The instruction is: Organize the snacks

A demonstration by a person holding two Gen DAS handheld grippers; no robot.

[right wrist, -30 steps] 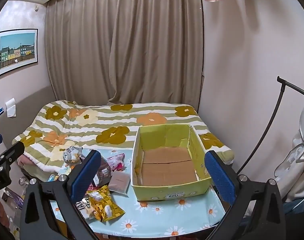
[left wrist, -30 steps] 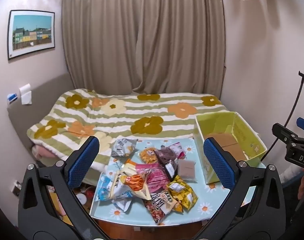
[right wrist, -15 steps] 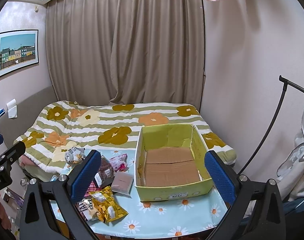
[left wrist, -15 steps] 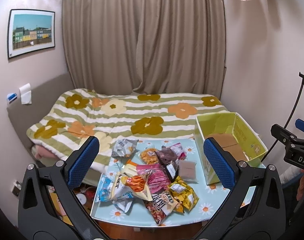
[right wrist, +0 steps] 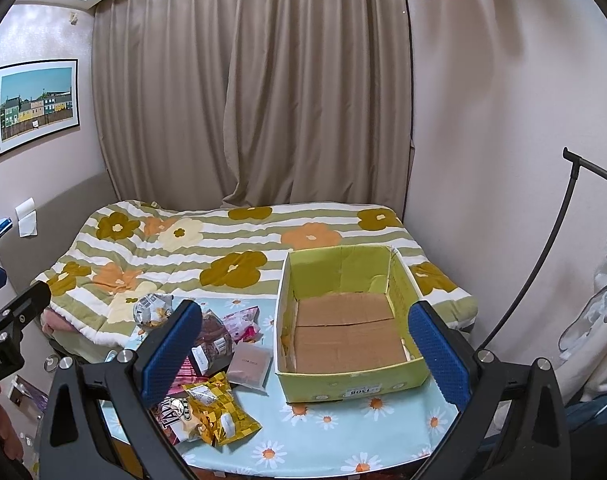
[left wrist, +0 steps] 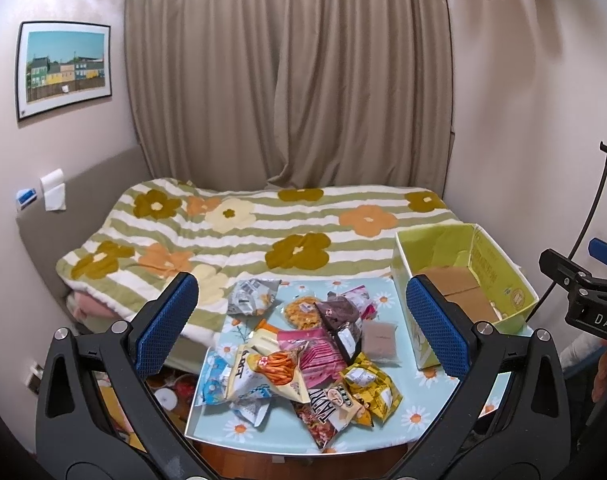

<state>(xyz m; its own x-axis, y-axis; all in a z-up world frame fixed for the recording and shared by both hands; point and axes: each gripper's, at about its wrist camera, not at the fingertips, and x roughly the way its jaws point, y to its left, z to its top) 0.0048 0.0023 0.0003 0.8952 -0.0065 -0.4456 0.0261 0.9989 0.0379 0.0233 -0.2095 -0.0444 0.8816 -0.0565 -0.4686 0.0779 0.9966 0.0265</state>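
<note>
Closer now: bare-floored yellow box (right wrist: 347, 336), snack heap (left wrist: 303, 348) alongside.

Wide-spread right claw (right wrist: 303, 338) above yellow-green box (right wrist: 345, 380), snack packets (right wrist: 211, 384) beside.

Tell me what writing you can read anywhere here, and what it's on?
"DAS", cut off: the right gripper's black body.
"bot.AI", start hidden: the left gripper's body.
"TAD", partly covered: brown-and-white snack bag.
Box label: upside down, unreadable.
Other packets: too small.

snack pile (left wrist: 303, 352) left of box (left wrist: 483, 264)
</note>
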